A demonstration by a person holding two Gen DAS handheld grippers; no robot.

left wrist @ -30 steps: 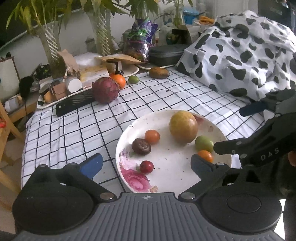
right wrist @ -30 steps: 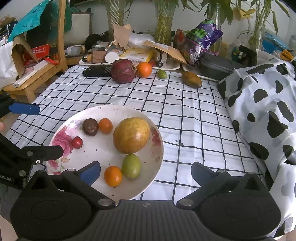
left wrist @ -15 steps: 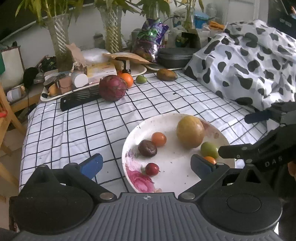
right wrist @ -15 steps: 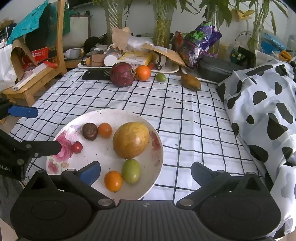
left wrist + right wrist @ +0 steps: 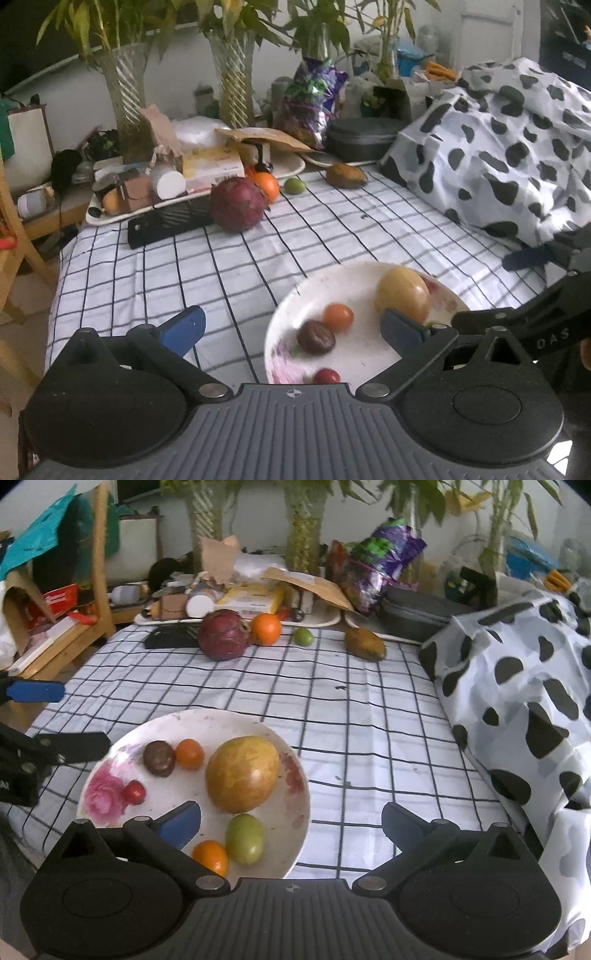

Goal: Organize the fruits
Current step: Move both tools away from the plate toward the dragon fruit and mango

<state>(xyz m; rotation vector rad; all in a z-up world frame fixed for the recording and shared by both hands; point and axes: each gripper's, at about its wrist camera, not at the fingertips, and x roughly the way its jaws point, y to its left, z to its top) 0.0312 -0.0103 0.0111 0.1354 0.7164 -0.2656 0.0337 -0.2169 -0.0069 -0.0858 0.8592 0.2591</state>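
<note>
A white flowered plate (image 5: 110, 768) (image 5: 354, 280) on the checked tablecloth holds a large yellow mango (image 5: 242, 773) (image 5: 402, 293), a dark passion fruit (image 5: 159, 757), small oranges (image 5: 189, 753) (image 5: 210, 856), a green fruit (image 5: 244, 838) and a red cherry-like fruit (image 5: 133, 792). At the far side lie a purple dragon fruit (image 5: 222, 634) (image 5: 238, 204), an orange (image 5: 266, 628), a green lime (image 5: 303, 636) and a brown mango (image 5: 365, 644). My left gripper (image 5: 291, 326) is open and empty at the plate's left. My right gripper (image 5: 291, 821) is open and empty over the plate's near right edge.
A cluttered tray (image 5: 236, 605), glass vases with plants (image 5: 301, 542), a purple snack bag (image 5: 376, 565) and a grey case (image 5: 417, 613) line the back. A cow-print cloth (image 5: 524, 701) covers the right. A wooden chair (image 5: 85, 602) stands at left.
My left gripper has swung left and back, so the plate now sits lower right in its view. My right gripper has pulled back slightly. The fruits have not moved.
</note>
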